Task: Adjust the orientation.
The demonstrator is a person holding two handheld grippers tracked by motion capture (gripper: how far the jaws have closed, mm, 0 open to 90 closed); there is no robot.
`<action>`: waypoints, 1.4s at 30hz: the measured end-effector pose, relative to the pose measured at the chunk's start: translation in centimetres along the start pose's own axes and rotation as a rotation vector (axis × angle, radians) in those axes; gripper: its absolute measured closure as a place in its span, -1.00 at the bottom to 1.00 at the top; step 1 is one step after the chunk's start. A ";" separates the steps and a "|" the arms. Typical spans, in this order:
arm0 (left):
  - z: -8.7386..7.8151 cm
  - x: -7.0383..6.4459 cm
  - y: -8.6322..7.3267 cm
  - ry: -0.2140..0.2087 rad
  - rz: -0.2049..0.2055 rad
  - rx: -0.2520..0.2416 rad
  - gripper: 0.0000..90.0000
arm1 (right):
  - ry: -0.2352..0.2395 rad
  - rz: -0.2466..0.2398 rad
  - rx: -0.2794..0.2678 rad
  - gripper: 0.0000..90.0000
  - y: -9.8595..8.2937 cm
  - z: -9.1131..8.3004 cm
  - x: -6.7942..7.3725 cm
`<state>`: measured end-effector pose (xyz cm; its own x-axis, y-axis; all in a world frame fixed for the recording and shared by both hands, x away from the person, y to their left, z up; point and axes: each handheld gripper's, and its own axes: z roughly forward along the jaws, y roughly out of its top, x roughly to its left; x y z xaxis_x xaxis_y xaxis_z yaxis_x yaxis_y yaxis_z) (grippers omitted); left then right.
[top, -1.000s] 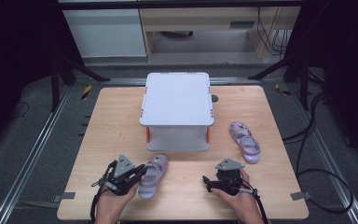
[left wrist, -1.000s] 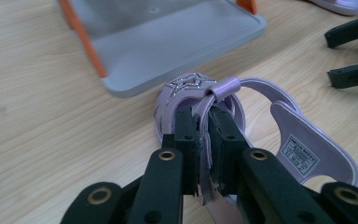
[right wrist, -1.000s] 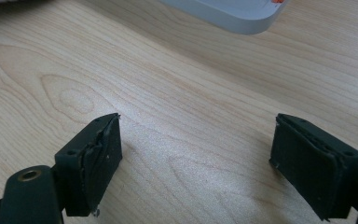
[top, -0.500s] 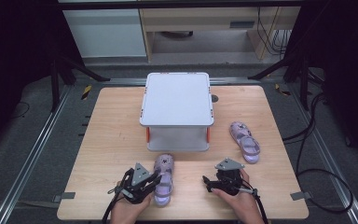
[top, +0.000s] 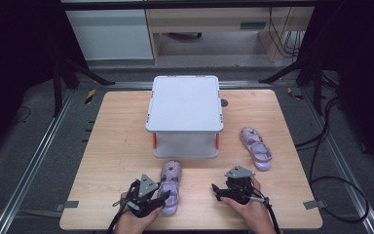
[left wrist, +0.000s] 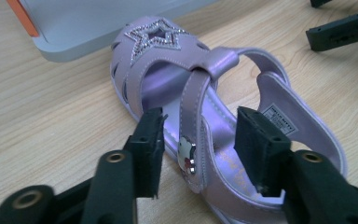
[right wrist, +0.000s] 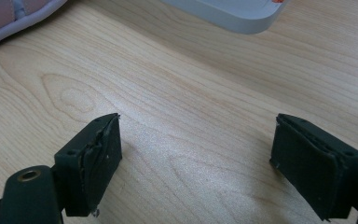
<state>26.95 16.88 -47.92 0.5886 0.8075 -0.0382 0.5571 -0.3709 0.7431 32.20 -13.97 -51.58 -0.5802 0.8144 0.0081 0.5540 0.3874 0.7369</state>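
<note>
1. The left claw [left wrist: 198, 140] stands open around the near sandal [left wrist: 205, 116], one jaw outside its edge and one inside over the insole, with the buckled strap between them. The jaws have not yet closed on it.
2. That near sandal [top: 169, 186] lies flat on the wooden surface [top: 112, 146], at its near edge left of centre, its star-trimmed toe pointing away toward the grey box [top: 185, 105].
3. The right claw [right wrist: 196, 158] is open too, jaws wide apart over bare wood, holding nothing. From above, the right claw [top: 221, 191] sits just right of the near sandal, low on the surface.
4. The far sandal [top: 255, 147] lies well off to the right, beside the box's near right corner, untouched.
5. I judge the work barely begun: one sandal is lined up for a grip but not lifted, and the other is waiting.
</note>
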 end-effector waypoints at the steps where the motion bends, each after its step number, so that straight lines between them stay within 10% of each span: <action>1: 0.1 0.1 0.0 0.003 -0.004 -0.001 0.12 | 0.000 0.000 0.000 -0.64 0.0 0.0 0.0; 13: 0.6 0.5 0.0 -0.024 -0.026 0.022 0.59 | 0.000 0.001 0.000 -0.64 0.0 0.0 0.0; 32: -1.2 0.9 1.4 0.024 -0.045 -0.064 0.73 | 0.016 0.018 0.005 -0.62 0.0 -0.3 -0.1; 42: 0.4 2.5 3.4 0.058 -0.030 -0.049 0.74 | 0.059 -0.012 -0.085 0.41 3.7 -3.7 -0.4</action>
<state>30.51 17.48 -45.77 0.5367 0.8435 -0.0234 0.5440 -0.3247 0.7737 32.27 -14.41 -46.32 -0.6221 0.7821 0.0364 0.4951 0.3570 0.7921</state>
